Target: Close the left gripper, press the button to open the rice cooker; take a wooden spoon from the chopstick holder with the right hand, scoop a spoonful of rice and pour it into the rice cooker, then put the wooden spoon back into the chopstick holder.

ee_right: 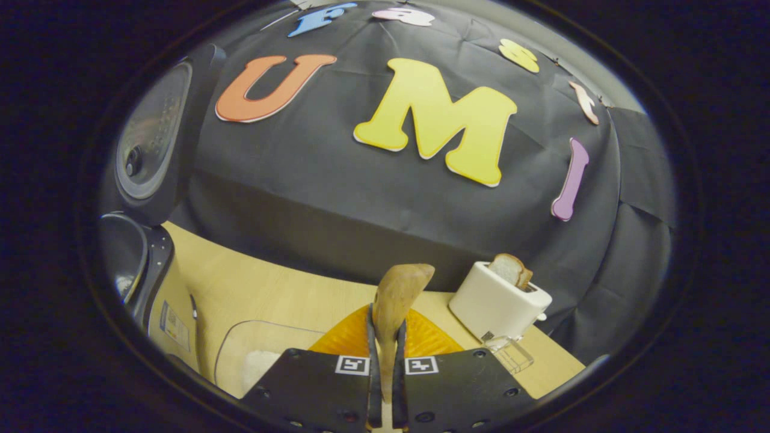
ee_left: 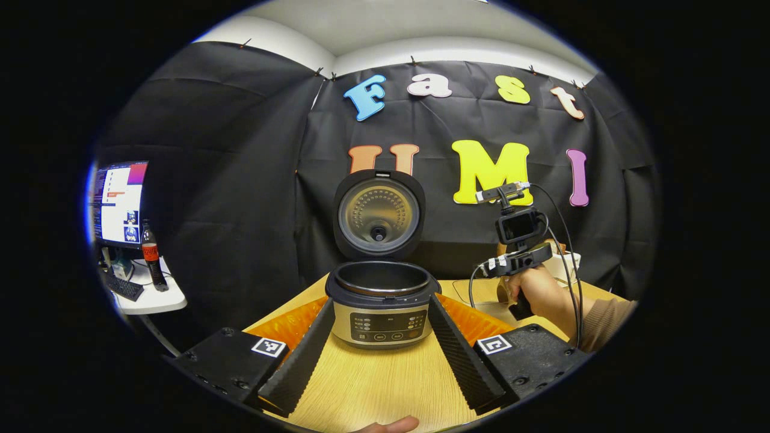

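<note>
pale wooden surface (ee_left: 367, 385) carries the rice cooker (ee_left: 380, 304), lid up, between the spread fingers of my left tool (ee_left: 380, 352). my right tool (ee_right: 385, 367) pinches the wooden spoon (ee_right: 397, 297), bowl upward, near a white toaster (ee_right: 496, 307).

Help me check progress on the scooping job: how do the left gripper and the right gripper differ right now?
The left gripper has its fingers spread wide apart, while the right gripper is shut. The left gripper holds nothing, with the open rice cooker standing beyond its fingers; the right gripper clamps the wooden spoon, bowl end up. Both are hand-held above the same wooden table.
</note>
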The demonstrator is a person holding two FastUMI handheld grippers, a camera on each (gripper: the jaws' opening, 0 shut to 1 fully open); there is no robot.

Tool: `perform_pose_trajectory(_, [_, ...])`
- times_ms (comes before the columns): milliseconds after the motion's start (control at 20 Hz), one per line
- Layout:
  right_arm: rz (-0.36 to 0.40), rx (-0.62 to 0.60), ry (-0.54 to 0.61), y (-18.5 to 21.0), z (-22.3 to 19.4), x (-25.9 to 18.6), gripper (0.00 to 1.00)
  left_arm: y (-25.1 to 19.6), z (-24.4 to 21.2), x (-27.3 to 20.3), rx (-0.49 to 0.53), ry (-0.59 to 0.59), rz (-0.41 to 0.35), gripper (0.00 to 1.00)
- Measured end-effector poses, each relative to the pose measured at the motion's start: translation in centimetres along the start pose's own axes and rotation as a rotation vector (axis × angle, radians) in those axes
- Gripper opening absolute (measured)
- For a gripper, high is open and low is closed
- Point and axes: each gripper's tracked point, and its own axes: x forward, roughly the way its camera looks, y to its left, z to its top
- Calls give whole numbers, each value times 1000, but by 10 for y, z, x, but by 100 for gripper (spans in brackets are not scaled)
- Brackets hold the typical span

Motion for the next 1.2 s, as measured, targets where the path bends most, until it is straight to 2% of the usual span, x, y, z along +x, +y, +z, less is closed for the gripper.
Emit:
perform_pose_trajectory(200, [86, 69, 64, 41, -5, -15, 7, 11, 1, -1, -27, -1, 8, 99])
perform_pose_trajectory(400, [139, 154, 122, 58, -8, -26, 7, 17, 0, -3, -60, 7, 8, 99])
perform_pose_trajectory(600, [195, 281, 183, 55, -14, -37, 7, 16, -1, -3, -67, 9, 2, 99])
perform_pose_trajectory(800, [245, 432, 254, 32, -25, -48, 7, -1, 2, -2, -95, -3, -44, 99])
perform_pose_trajectory(850, [265, 463, 279, 27, -30, -51, 7, -6, 2, -2, -96, -4, -58, 95])
perform_pose_trajectory(900, [285, 506, 304, 25, -33, -54, 7, -9, 2, -2, -93, -6, -66, 99])
perform_pose_trajectory(1050, [328, 669, 368, 11, -42, -59, 7, -12, 3, -4, -65, -13, -68, 99])
perform_pose_trajectory(1200, [355, 887, 424, -3, -53, -57, 7, -11, 2, -1, -75, -12, -66, 99])
